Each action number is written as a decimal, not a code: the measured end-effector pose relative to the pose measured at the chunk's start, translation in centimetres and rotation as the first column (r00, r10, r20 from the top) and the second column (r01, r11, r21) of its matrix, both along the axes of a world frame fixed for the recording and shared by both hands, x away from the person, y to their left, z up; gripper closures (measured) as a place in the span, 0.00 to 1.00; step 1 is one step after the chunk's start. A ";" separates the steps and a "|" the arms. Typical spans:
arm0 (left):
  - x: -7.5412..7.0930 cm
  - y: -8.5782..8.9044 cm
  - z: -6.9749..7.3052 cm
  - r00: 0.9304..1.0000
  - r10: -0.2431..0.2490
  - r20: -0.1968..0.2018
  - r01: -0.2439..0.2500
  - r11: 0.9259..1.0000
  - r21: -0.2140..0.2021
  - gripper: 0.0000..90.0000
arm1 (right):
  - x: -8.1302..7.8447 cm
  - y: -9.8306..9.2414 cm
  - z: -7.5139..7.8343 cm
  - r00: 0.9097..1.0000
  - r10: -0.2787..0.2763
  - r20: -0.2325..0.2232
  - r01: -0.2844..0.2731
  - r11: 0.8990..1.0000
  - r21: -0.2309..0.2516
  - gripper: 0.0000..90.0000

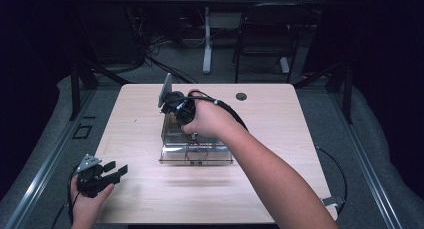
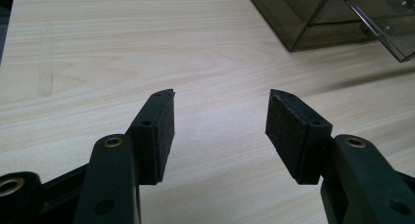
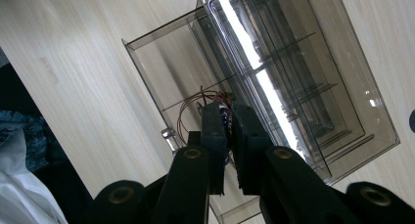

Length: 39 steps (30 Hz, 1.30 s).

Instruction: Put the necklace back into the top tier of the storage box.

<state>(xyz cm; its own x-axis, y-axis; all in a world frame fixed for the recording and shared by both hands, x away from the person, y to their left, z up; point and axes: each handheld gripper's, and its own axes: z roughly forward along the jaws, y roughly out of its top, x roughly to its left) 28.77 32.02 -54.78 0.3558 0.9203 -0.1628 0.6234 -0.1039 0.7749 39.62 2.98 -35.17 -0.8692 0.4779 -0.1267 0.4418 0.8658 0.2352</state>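
— Table (image 1: pixel 150 199) carries the smoky clear organizer box (image 1: pixel 196 148) at its middle; where's your wire bundle (image 3: pixel 195 109)?

— Pinched in your closed right gripper (image 3: pixel 228 117), over an open compartment. Tilt and its loops may snag a divider. Left gripper (image 2: pixel 220 119) gapes empty.

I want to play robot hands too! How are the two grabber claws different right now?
The left gripper has its jaws spread wide with nothing between them; the right gripper has its jaws pinched together on a small bundle of wires. The left gripper sits low by the table's near edge; the right gripper reaches into the clear plastic box. Both have black jaws.
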 end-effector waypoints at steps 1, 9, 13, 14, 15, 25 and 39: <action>0.0 0.0 0.0 1.000 0.000 0.000 0.000 1.000 0.001 0.50 | 0.0 0.0 0.0 1.000 0.001 0.000 -0.001 1.000 0.000 0.94; 0.0 0.1 0.0 1.000 0.001 -0.002 -0.001 1.000 0.000 0.50 | 0.2 -0.2 -0.8 1.000 -0.007 -0.001 0.006 1.000 -0.005 0.94; 0.0 0.0 0.0 1.000 0.000 0.001 0.000 1.000 0.002 0.50 | 0.2 -0.5 -1.7 1.000 -0.008 -0.004 0.008 1.000 -0.010 0.94; 0.0 -0.1 0.0 1.000 0.000 0.000 0.000 1.000 0.001 0.50 | 0.2 -0.5 -1.9 1.000 -0.009 -0.007 0.009 1.000 -0.007 0.94; 0.0 -0.1 -0.1 1.000 -0.001 0.002 0.001 1.000 0.000 0.50 | 0.3 -0.6 -2.1 1.000 -0.007 -0.004 0.007 1.000 -0.010 0.94; 0.1 -0.1 -0.1 1.000 -0.001 -0.002 0.001 1.000 0.000 0.50 | 0.3 -1.0 -4.1 1.000 -0.011 0.001 0.011 0.999 -0.040 0.94; 0.0 0.0 -0.1 1.000 0.002 -0.004 -0.001 1.000 0.005 0.50 | 0.0 -1.4 -6.5 1.000 0.004 0.003 -0.004 0.997 -0.071 0.94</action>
<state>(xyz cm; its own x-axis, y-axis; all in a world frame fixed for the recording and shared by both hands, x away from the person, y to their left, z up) 28.79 32.06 -54.84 0.3538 0.9216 -0.1594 0.6263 -0.1069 0.7722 39.64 1.60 -41.66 -0.8708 0.4641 -0.1625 0.4375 0.8821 0.1746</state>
